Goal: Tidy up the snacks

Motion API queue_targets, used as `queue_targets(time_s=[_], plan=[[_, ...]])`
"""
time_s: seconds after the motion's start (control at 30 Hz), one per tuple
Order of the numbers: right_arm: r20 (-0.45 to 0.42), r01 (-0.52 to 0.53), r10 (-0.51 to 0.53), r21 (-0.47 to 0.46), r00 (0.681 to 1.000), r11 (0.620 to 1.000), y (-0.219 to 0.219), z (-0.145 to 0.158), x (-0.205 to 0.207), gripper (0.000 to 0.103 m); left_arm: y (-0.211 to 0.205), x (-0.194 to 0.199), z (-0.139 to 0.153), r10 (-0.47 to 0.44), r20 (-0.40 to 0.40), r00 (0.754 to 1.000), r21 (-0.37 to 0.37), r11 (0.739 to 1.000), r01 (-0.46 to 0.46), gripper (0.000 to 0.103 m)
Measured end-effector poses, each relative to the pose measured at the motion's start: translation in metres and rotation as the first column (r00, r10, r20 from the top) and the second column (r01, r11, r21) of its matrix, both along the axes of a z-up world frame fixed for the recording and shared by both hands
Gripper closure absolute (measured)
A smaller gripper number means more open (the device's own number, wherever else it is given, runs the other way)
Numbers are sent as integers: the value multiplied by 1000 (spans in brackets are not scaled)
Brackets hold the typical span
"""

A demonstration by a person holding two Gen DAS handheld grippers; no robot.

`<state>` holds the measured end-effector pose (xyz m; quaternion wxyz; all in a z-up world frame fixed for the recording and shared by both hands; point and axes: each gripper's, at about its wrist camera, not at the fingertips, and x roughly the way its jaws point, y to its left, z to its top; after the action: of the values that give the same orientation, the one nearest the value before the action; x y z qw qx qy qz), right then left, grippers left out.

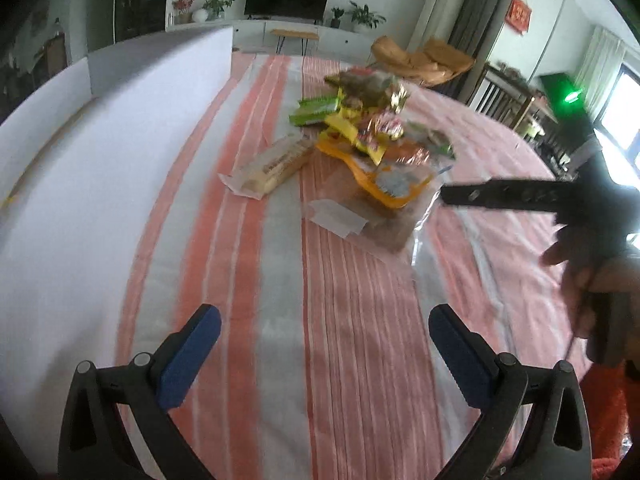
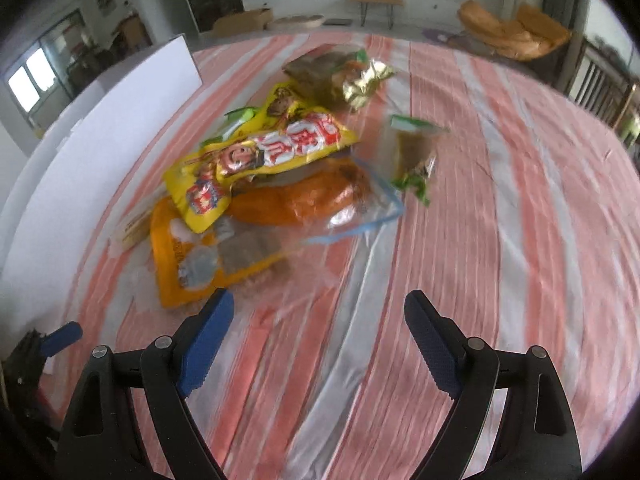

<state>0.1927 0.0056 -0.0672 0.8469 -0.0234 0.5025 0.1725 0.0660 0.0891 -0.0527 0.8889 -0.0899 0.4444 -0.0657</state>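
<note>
A pile of snack packets lies mid-table on a pink and white striped cloth. In the right wrist view I see a yellow and red packet on top, an orange packet below it, a clear bag with orange contents, a brown and gold bag behind, and a small green-edged packet to the right. A pale biscuit pack lies left of the pile. My left gripper is open and empty, well short of the pile. My right gripper is open and empty, just before the orange packet.
A white box wall runs along the table's left side and also shows in the right wrist view. The right hand with its gripper reaches in from the right. Chairs, a TV and plants stand beyond the table.
</note>
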Motion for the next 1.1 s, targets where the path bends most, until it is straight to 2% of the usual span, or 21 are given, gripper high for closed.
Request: queue_targets(time_s=[0.07, 0.13, 0.23, 0.33, 0.4, 0.5, 0.6, 0.7, 0.8, 0.87, 1.0, 1.1], plan=[[-59, -40, 43, 36, 997, 999, 9, -3, 0, 14, 1, -7, 8, 9, 21, 1000, -15, 1000, -9, 0], [-53, -57, 58, 31, 997, 998, 26, -3, 0, 14, 1, -10, 14, 15, 33, 999, -34, 999, -14, 0], [18, -84, 85, -56, 996, 995, 62, -1, 5, 14, -2, -14, 18, 8, 47, 999, -27, 1000, -7, 0], [41, -122, 130, -163, 991, 979, 91, -7, 11, 12, -4, -18, 17, 3, 45, 999, 0, 1000, -3, 0], [68, -134, 148, -174, 987, 976, 90, -6, 10, 13, -4, -19, 15, 3, 35, 999, -3, 1000, -3, 0], [43, -122, 128, -114, 991, 986, 63, -7, 6, 13, -1, -22, 14, 7, 25, 1000, -17, 1000, -7, 0], [39, -78, 83, -101, 996, 992, 26, -7, 0, 15, -4, -20, 12, 2, 19, 1000, -18, 1000, -2, 0], [56, -18, 26, -136, 998, 991, -14, -7, -2, 15, -12, -19, 11, -13, 14, 1000, -8, 1000, 13, 0], [111, 76, -50, -241, 993, 968, -51, 0, -9, 15, -20, -18, 9, -28, 6, 1000, 8, 1000, 28, 0], [143, 124, -89, -256, 986, 959, -76, 9, -18, 14, -22, -18, 7, -34, -2, 999, 17, 999, 34, 0], [201, 217, -193, -102, 960, 971, -135, 19, -47, 14, -25, -14, 3, -36, -26, 999, 15, 999, 37, 0], [189, 276, -273, 13, 943, 961, -168, 10, -59, 14, -25, -5, 4, -41, -44, 998, -5, 999, 41, 0]])
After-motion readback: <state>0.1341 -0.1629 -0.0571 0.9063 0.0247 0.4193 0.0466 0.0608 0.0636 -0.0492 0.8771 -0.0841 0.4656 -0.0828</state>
